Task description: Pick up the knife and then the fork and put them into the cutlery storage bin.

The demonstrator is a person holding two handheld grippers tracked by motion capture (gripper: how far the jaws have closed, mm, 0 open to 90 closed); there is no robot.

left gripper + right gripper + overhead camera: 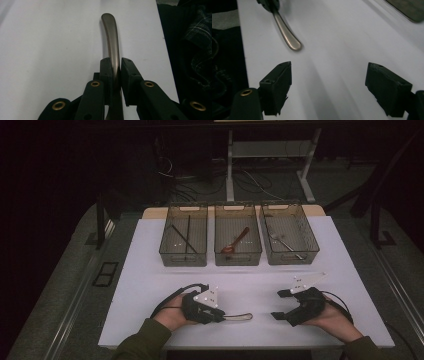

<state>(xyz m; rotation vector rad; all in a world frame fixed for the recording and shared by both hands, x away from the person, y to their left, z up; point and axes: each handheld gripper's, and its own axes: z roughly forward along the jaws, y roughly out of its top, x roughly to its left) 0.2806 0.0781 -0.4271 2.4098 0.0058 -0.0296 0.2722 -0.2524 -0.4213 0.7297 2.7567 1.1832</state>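
Left gripper (220,316), near the front edge of the white table (150,270): jaws closed narrow on a metal utensil handle (239,317), pads pressing both its sides. In the left gripper view the handle (111,37) runs out from between the pads (106,72) and curves to a rounded tip above the table surface; the utensil's working end is hidden behind the jaws, type cannot be told.

Right gripper (281,304), well apart from the left on the same front strip: jaws stand wide, nothing between them. Right gripper view: handle tip (290,41) lies ahead of and apart from its pads (278,85).

Far side of table, three mesh bins in a row: left bin (183,257) with dark chopsticks (184,236), middle bin (238,257) with a reddish spoon (235,242), right bin (300,255) with a metal utensil (284,243)
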